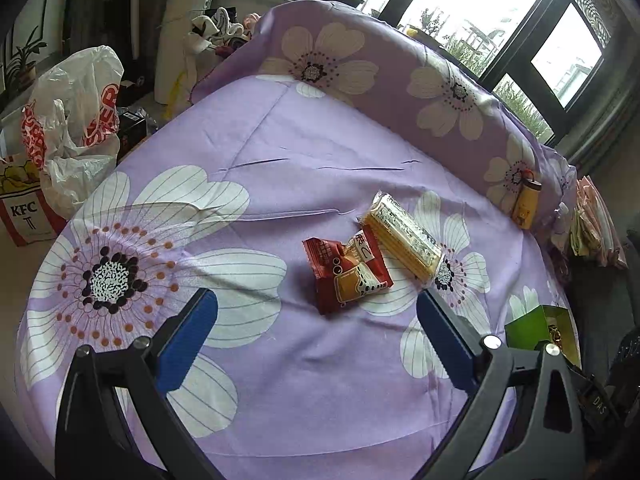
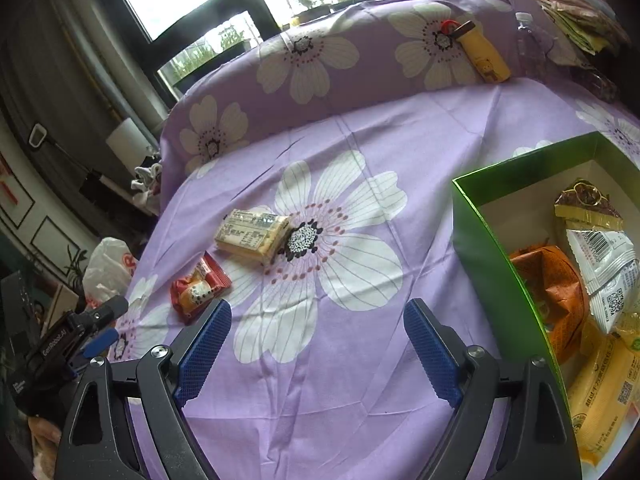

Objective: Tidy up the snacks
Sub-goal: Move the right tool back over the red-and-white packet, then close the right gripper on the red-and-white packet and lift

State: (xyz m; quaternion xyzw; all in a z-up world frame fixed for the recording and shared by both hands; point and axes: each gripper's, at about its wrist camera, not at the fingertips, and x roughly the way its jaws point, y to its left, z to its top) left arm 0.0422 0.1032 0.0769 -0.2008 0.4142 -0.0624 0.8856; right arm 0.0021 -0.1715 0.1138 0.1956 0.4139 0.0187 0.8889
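Red snack packet (image 1: pixel 347 270) lay just ahead of the left gripper (image 1: pixel 318 312), nearer than the right gripper (image 2: pixel 318 320), both spread empty.

"KFC" on the paper bag (image 1: pixel 28 212), "GenRobot.AI" on the left gripper (image 2: pixel 98 326)

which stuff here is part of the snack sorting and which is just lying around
Part of the job:
- red snack packet
- yellow wafer pack
- green box, already holding snacks
- left gripper and right gripper, both open and empty

Just lying about:
- KFC bag
- white plastic bag
- yellow bottle
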